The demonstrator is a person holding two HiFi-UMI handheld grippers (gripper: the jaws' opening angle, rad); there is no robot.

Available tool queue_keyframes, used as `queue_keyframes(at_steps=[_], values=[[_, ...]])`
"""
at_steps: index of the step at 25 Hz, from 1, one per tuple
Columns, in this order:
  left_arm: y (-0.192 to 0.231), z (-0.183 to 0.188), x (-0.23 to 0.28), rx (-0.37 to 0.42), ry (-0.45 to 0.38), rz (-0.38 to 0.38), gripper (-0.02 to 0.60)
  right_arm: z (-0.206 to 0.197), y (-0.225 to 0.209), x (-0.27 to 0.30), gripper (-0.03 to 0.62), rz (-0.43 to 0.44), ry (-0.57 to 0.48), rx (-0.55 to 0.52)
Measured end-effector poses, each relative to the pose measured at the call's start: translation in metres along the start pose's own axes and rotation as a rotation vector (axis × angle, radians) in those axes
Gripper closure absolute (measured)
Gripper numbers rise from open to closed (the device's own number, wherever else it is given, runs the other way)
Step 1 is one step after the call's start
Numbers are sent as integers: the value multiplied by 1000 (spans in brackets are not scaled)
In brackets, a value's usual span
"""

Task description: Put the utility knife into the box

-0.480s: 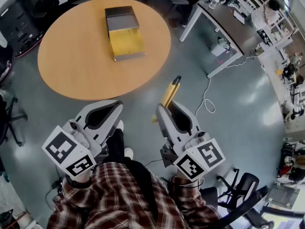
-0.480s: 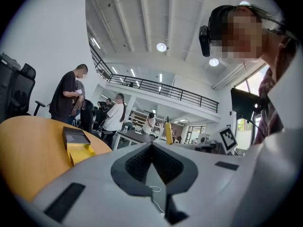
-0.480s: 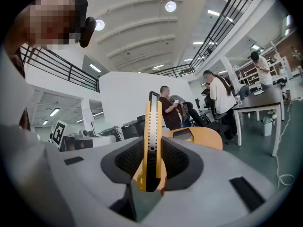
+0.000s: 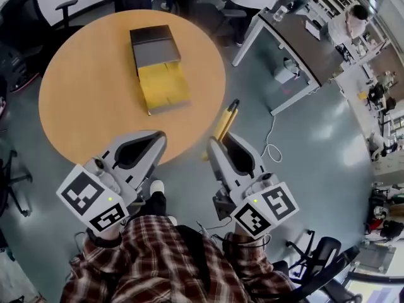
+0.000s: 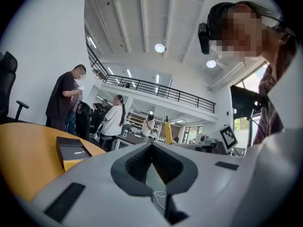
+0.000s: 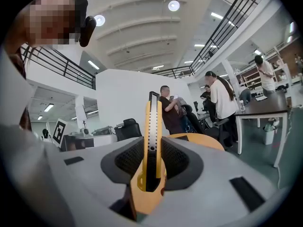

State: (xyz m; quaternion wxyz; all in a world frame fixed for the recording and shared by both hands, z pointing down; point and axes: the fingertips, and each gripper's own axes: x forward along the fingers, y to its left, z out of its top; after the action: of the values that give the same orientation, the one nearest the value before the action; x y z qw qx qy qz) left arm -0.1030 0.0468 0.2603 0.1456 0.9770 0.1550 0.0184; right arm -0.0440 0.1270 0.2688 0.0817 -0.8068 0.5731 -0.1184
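Observation:
An open box [image 4: 158, 68], with a dark grey lid and a yellow inside, lies on the round wooden table [image 4: 82, 100]. It also appears in the left gripper view as the box [image 5: 73, 150] at the table's far edge. My right gripper [image 4: 218, 141] is shut on a yellow utility knife [image 4: 226, 122], which points forward over the grey floor just right of the table. In the right gripper view the knife [image 6: 151, 136] stands upright between the pads of that gripper [image 6: 152, 143]. My left gripper [image 4: 158, 137] hovers over the table's near edge, shut and empty, its tips [image 5: 152, 145] meeting.
A grey desk [image 4: 303, 36] with white legs stands at the upper right, and a white cable [image 4: 273, 137] trails on the floor below it. Black office chairs [image 4: 25, 17] stand left of the table, another chair [image 4: 322, 257] at the lower right. Several people stand beyond the table.
The table and box have slid nearer and lower in the head view; the left gripper's tip now overlaps the table's edge. Both grippers keep their pose and the knife stays held.

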Motion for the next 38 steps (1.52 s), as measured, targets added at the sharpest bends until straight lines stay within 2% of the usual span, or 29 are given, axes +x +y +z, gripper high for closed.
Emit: queue_keyframes(at_steps=[4,10,17,22,26,32,38], values=[[41,21,9,2,2,-9,571,17,-4,46,471,-6,-7,-1],[83,30,14,-22,10,-3,571,18,-13,84,470,-26,15,13],[123,26,54,-40,14,60,571,19,-68,121,470,1,47,32],[158,22,84,-42,-7,178,571,20,-112,166,470,97,74,37],[179,33,108,-52,-45,307,571,36,-134,203,470,231,117,25],[183,50,144,-68,-118,512,571,73,-164,238,470,452,179,-20],[187,52,142,-88,-174,711,571,84,-175,272,470,618,241,-65]])
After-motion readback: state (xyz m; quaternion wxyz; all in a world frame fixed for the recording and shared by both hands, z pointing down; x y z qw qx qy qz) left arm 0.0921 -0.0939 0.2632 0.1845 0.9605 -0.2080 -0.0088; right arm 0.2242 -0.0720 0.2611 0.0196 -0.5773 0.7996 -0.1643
